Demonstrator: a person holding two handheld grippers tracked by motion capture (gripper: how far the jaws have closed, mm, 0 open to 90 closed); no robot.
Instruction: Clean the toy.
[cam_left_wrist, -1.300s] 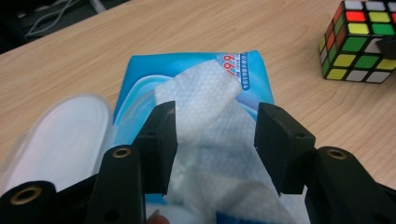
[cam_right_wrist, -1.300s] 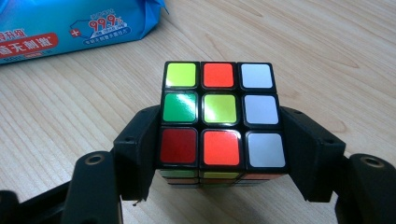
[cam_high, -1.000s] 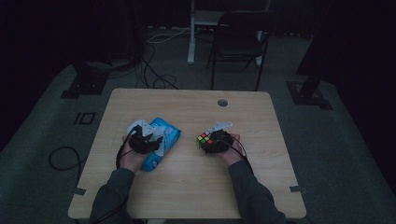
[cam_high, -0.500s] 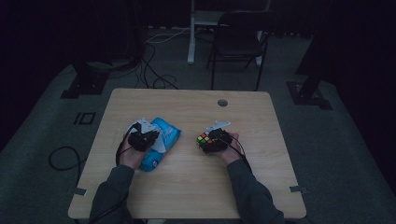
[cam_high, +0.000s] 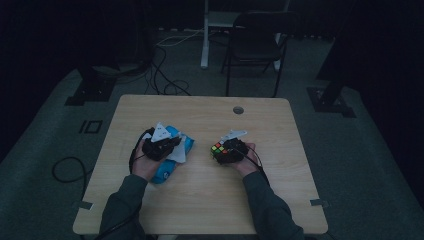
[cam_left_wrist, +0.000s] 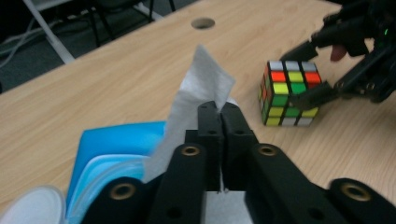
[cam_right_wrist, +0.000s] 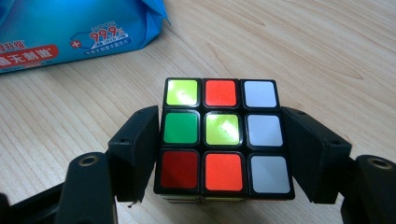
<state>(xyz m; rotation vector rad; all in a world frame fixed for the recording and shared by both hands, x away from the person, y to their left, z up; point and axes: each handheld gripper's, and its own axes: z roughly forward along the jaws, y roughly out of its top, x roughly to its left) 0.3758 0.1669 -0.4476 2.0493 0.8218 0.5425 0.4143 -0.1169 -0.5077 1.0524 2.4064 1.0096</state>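
Since a second ago your left gripper (cam_left_wrist: 219, 114) has clamped a wet wipe (cam_left_wrist: 198, 88) and lifted it from the blue pack (cam_left_wrist: 109, 149). Your right gripper (cam_right_wrist: 219, 154) grips the Rubik's cube (cam_right_wrist: 222, 140) on the table (cam_high: 200, 205), ready for wiping

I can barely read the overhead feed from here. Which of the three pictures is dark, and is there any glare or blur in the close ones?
High view: dim and murky, the table and floor fading into shadow. Left gripper view: brighter, with the white wipe sharp, while the cube and the near jaws look soft. Right gripper view: well lit and sharp, with glare on the cube's glossy yellow and green stickers and on the blue wipes pack.
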